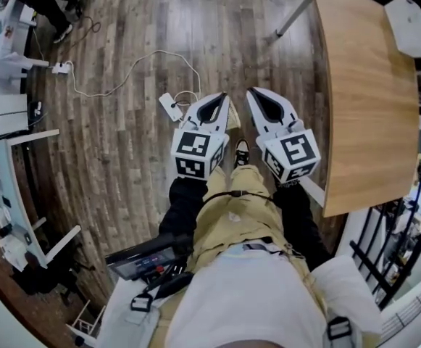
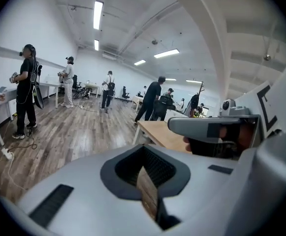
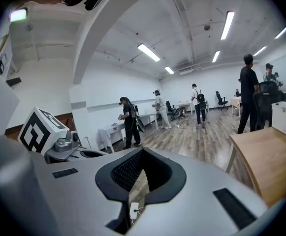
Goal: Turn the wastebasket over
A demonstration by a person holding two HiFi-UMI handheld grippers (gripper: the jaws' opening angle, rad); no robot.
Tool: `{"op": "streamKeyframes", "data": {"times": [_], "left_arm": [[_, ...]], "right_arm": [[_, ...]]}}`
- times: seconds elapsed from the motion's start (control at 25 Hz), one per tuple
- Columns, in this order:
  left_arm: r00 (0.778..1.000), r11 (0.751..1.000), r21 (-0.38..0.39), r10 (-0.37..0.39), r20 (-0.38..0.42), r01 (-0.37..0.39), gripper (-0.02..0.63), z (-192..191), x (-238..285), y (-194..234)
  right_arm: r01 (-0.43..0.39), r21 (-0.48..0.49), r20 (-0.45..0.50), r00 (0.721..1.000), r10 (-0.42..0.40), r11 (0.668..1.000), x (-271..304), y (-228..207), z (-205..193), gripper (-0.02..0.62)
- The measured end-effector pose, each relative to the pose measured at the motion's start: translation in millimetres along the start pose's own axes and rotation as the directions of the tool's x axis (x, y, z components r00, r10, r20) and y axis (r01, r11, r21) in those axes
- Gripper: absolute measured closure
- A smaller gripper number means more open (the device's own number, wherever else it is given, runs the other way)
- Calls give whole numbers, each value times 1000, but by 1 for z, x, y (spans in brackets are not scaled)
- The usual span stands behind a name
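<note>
No wastebasket shows in any view. In the head view both grippers are held side by side in front of the person's body, high above the wooden floor. The left gripper (image 1: pixel 219 98) (image 2: pixel 143 149) has its jaws together with nothing between them; only a thin slit of floor shows through. The right gripper (image 1: pixel 254 93) (image 3: pixel 142 152) is likewise shut and holds nothing. In the two gripper views they point out across the room, slightly downward. Each one's marker cube sits near the person's hands.
A wooden table (image 1: pixel 369 85) stands close on the right, with a black railing (image 1: pixel 391 267) beyond it. A white power strip (image 1: pixel 170 106) and its cable lie on the floor ahead. White desks (image 1: pixel 7 158) line the left. Several people (image 2: pixel 25 90) stand farther off.
</note>
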State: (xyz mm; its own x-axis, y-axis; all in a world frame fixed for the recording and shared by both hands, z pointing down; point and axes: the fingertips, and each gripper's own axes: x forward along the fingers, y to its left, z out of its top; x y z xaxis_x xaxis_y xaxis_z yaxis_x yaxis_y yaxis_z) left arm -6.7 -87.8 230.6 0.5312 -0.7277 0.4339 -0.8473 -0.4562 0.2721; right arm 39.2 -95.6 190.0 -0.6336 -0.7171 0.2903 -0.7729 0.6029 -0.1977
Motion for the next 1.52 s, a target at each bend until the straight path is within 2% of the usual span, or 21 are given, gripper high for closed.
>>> {"op": "streamKeyframes", "data": {"times": [0.2,0.44,0.72,1.12,1.52], "left_arm": [[996,1000,3,10,92,-10,604,38,-28,-17],[982,999,42,-40,186,33,604,80,-53,-37],[975,992,118,-58,215,33,604,112,-63,-46],[958,979,199,-101,267,47,604,145,-64,-68],[949,977,210,-87,304,23,604,161,-65,-65]], "right_arm": [[7,-51,82,997,-3,999,-28,17,45,574],[4,-105,157,988,12,994,-50,38,86,574],[40,-149,252,968,-1,988,-67,40,129,574],[80,-170,340,940,-18,982,-87,36,162,574],[93,-180,362,932,-22,979,-88,30,172,572]]}}
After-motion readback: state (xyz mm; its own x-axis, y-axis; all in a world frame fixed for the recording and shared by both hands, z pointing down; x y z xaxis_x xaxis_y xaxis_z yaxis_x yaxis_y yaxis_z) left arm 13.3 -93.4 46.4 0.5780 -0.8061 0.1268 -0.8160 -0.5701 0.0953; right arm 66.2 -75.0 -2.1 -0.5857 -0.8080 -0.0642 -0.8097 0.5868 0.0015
